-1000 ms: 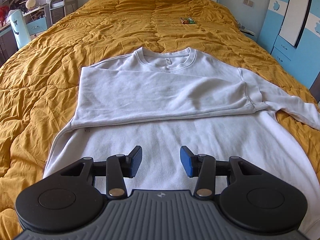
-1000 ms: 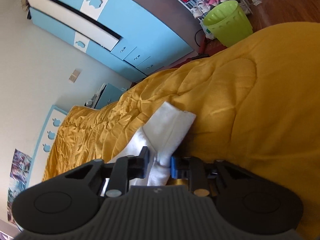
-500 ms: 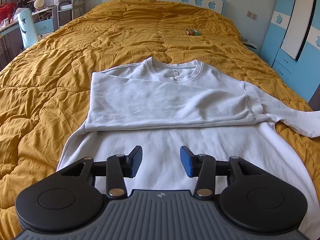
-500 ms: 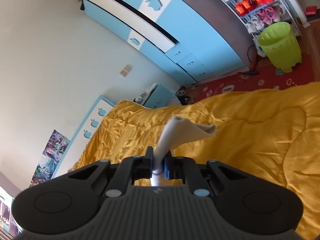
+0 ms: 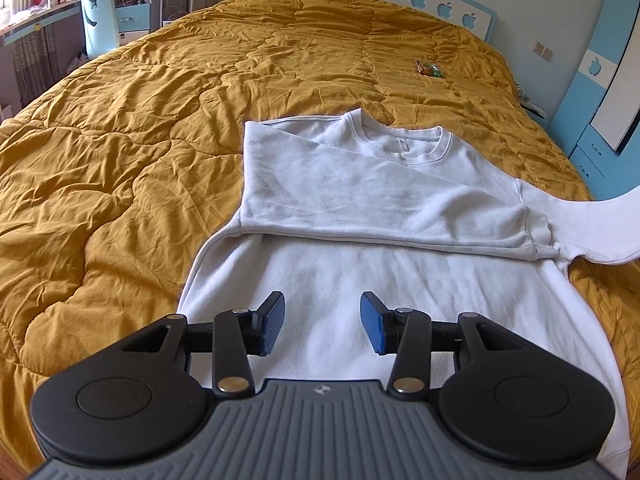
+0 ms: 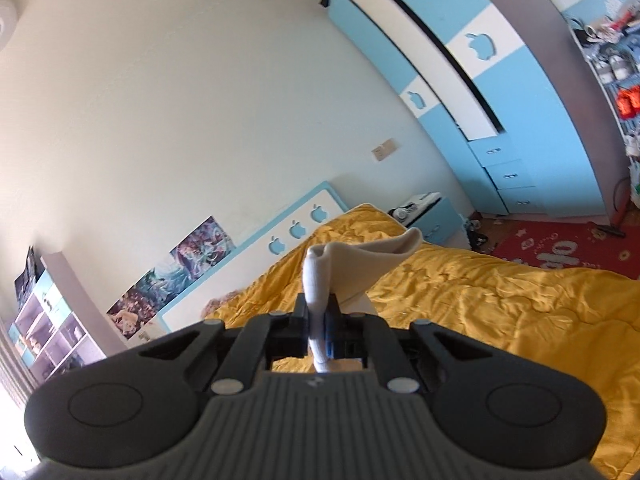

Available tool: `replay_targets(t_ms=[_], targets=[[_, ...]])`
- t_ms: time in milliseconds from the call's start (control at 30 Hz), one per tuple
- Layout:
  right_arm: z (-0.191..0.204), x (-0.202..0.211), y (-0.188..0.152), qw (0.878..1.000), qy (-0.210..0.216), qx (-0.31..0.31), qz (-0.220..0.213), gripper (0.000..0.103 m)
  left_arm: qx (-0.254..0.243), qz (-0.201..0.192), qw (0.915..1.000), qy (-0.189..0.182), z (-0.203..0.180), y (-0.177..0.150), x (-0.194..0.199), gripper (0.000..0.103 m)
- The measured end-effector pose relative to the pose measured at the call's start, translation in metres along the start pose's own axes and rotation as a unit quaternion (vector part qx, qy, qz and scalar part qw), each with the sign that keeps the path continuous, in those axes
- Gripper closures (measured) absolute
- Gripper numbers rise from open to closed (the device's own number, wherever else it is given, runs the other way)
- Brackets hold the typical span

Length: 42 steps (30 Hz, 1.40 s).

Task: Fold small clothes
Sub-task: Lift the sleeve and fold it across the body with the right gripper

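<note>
A white sweatshirt (image 5: pixel 360 200) lies on the yellow quilt (image 5: pixel 140 140), collar away from me. One sleeve is folded across its chest. The other sleeve (image 5: pixel 592 220) stretches off to the right and rises out of the left wrist view. My left gripper (image 5: pixel 322 322) hovers open over the lower body of the sweatshirt, nothing between its blue pads. My right gripper (image 6: pixel 318 320) is shut on the sleeve cuff (image 6: pixel 320 280), held high above the bed, the cuff end flopping forward past the fingers.
A small colourful packet (image 5: pixel 430 69) lies on the quilt near the headboard (image 5: pixel 448 4). Blue wardrobe (image 6: pixel 500 100) and bedside table (image 6: pixel 424 208) stand on the right of the bed. A red rug (image 6: pixel 560 248) covers the floor there. Shelves and a chair stand on the left.
My right gripper closed on the sleeve cuff and lifted it well above the bed, tilting up toward the wall. The left gripper drifted, so the sweatshirt now sits further right in its view.
</note>
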State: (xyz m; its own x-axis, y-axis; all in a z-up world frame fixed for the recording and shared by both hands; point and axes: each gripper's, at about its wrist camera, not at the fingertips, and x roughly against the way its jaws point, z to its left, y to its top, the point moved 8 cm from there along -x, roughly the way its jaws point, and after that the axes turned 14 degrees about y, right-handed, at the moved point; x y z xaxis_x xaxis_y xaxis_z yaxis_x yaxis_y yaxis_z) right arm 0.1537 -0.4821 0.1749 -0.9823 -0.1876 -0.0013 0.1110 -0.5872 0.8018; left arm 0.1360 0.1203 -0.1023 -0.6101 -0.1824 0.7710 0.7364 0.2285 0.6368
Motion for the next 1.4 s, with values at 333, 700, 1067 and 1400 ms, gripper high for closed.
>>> replay_targets(t_ms=[333,700,1067,1400], targets=[[0.157,-0.067,-0.047,0.992,0.074,0.075,0.063,0.101,0.011,0.028,0.9991,0.03,0.038,-0.007,-0.006,0.051],[0.259,-0.135,-0.17,0.968,0.121,0.165,0.144,0.101,0.009,0.05,0.9984,0.025,0.058,-0.019,-0.009,0.051],[0.284,-0.195,-0.281,0.963,0.128,0.126,0.202,0.101,0.031,0.074,0.9958,0.044,0.098,-0.036,-0.015,0.051],[0.31,-0.199,-0.391,0.942,0.128,0.184,0.251,0.101,0.055,0.076,0.9943,0.051,0.121,-0.037,-0.015,0.051]])
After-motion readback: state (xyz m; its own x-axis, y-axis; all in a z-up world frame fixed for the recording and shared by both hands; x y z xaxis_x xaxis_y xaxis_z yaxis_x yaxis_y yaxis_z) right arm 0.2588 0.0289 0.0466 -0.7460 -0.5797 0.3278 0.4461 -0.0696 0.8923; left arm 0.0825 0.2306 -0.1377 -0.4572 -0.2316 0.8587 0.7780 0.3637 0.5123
